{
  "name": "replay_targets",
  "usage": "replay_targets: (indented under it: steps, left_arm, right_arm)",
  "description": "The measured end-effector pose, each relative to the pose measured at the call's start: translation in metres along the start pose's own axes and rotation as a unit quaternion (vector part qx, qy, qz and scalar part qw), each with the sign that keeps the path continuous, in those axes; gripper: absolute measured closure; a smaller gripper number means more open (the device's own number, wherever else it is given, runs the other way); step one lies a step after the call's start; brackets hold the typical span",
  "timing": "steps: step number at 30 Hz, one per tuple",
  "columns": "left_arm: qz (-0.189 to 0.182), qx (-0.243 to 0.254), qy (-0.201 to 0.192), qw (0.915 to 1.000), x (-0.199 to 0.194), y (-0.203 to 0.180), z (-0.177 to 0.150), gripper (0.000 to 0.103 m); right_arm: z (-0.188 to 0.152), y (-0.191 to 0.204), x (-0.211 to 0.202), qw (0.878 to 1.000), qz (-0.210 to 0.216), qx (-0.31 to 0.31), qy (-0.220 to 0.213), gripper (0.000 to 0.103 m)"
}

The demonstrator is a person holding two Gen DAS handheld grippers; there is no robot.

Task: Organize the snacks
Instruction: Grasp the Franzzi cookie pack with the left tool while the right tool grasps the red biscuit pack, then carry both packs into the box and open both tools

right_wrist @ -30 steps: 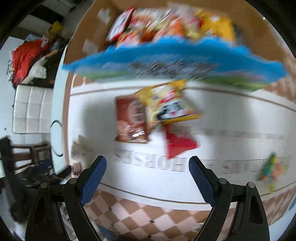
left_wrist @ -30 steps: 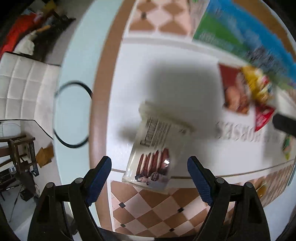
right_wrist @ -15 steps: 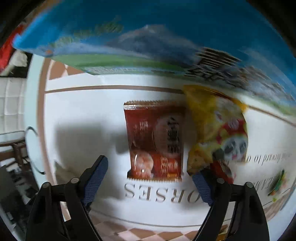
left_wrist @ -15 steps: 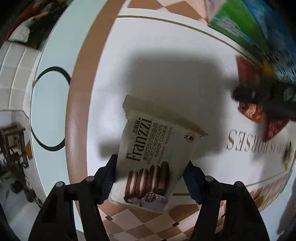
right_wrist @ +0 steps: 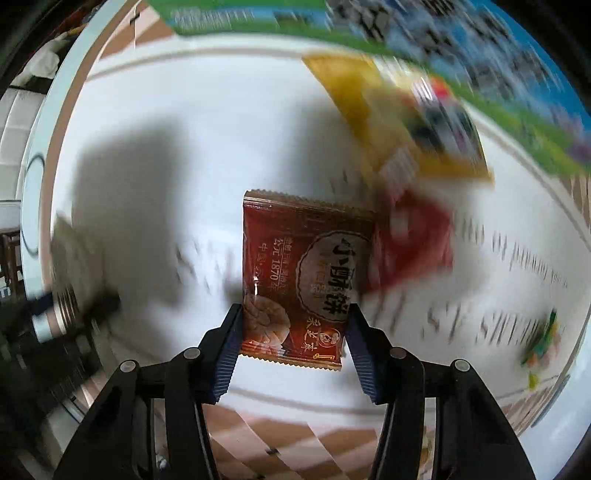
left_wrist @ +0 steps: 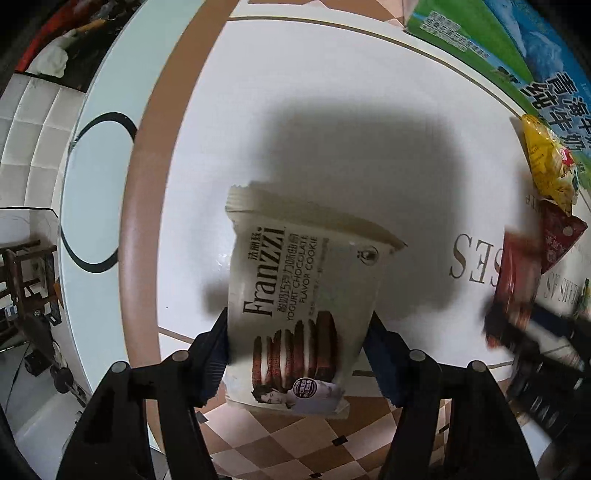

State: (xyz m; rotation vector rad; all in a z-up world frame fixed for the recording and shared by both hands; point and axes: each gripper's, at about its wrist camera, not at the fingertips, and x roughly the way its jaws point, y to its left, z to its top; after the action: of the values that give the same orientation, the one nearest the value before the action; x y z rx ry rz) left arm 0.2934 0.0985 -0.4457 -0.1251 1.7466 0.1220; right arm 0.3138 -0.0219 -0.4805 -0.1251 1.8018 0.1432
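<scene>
My left gripper (left_wrist: 297,345) is shut on a white Franzzi cookie packet (left_wrist: 295,291) and holds it above the white tablecloth (left_wrist: 295,122). My right gripper (right_wrist: 293,332) is shut on a dark red biscuit packet (right_wrist: 299,269), which also shows blurred in the left wrist view (left_wrist: 513,288). A yellow snack bag (right_wrist: 402,122) and a small red packet (right_wrist: 413,243) lie on the cloth beyond it; both show at the right of the left wrist view, the yellow bag (left_wrist: 550,162) above the red packet (left_wrist: 559,240).
A blue and green carton (left_wrist: 517,55) stands at the far edge of the table and fills the top of the right wrist view (right_wrist: 406,33). Small colourful sweets (right_wrist: 541,339) lie at the right. A white sofa (left_wrist: 29,129) stands off the table's left.
My left gripper closed on the cookie packet and lifted it. My right gripper moved down to the dark red packet, closed on it and is moving with it.
</scene>
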Motion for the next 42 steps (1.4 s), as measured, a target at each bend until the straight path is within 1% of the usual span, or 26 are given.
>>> replay_targets:
  steps: [4,6,9,13,15,16,17,19,22,24,26,28,31,33,35,37,39,40,42]
  left_arm:
    - [0.004,0.008,0.000,1.0000,0.001,-0.003,-0.006,0.038]
    - [0.004,0.009,0.000,0.9999,0.002,-0.005,-0.006,0.037]
    - [0.003,0.010,0.001,0.9999,0.000,0.007,0.009,0.036]
    - [0.005,0.015,-0.002,0.9999,0.001,0.007,0.009,0.036]
    - [0.004,0.018,-0.005,0.9998,0.001,0.006,0.008,0.040]
    - [0.004,0.020,-0.008,0.9997,-0.001,0.004,0.007,0.043]
    - [0.004,0.023,-0.012,0.9997,-0.002,0.003,0.006,0.045]
    - [0.013,0.026,-0.021,0.9993,-0.006,-0.003,0.003,0.046]
    - [-0.002,0.028,-0.025,0.9993,-0.014,-0.011,-0.002,0.046]
    - [-0.018,0.032,-0.033,0.9988,-0.028,-0.016,-0.006,0.046]
    - [-0.041,0.037,-0.050,0.9972,-0.055,-0.025,-0.008,0.046]
    - [-0.062,0.043,-0.071,0.9946,-0.086,-0.033,-0.006,0.046]
    - [-0.100,0.061,-0.115,0.9864,-0.146,-0.053,0.008,0.046]
    - [-0.116,0.080,-0.137,0.9805,-0.181,-0.069,0.024,0.046]
    - [-0.134,0.097,-0.155,0.9740,-0.214,-0.086,0.046,0.046]
    - [-0.138,0.112,-0.167,0.9697,-0.235,-0.103,0.069,0.046]
    - [-0.139,0.124,-0.172,0.9673,-0.251,-0.120,0.099,0.046]
    - [-0.143,0.128,-0.167,0.9671,-0.254,-0.128,0.118,0.046]
    - [-0.152,0.130,-0.147,0.9686,-0.252,-0.144,0.154,0.046]
  right_arm:
    - [-0.018,-0.008,0.004,1.000,0.000,0.006,0.008,0.046]
    - [-0.018,-0.008,0.004,1.000,-0.002,0.008,0.008,0.046]
    - [-0.007,-0.008,0.003,1.000,-0.002,0.018,0.015,0.044]
    - [0.001,-0.008,0.005,1.000,-0.007,0.023,0.014,0.039]
    - [0.000,-0.004,0.005,1.000,-0.015,0.020,0.010,0.038]
    - [0.000,-0.004,0.004,1.000,-0.016,0.020,0.003,0.038]
    - [-0.001,0.003,0.003,1.000,-0.018,0.019,-0.003,0.041]
    - [-0.005,0.013,0.002,1.000,-0.020,0.015,-0.017,0.046]
    - [-0.010,0.012,0.000,0.999,-0.009,0.021,-0.023,0.046]
    - [-0.019,0.011,-0.008,0.999,0.012,0.031,-0.023,0.046]
    - [-0.023,0.005,-0.025,0.998,0.031,0.033,-0.038,0.046]
    - [-0.027,-0.002,-0.052,0.996,0.049,0.034,-0.062,0.046]
    - [-0.029,-0.022,-0.103,0.990,0.083,0.044,-0.103,0.046]
    - [-0.026,-0.035,-0.132,0.986,0.098,0.052,-0.124,0.046]
    - [-0.017,-0.052,-0.164,0.981,0.107,0.059,-0.149,0.046]
    - [0.001,-0.074,-0.196,0.975,0.111,0.070,-0.178,0.046]
    - [0.021,-0.091,-0.218,0.971,0.103,0.084,-0.201,0.046]
    - [0.032,-0.102,-0.227,0.968,0.100,0.093,-0.211,0.046]
    - [0.065,-0.130,-0.241,0.964,0.097,0.112,-0.222,0.046]
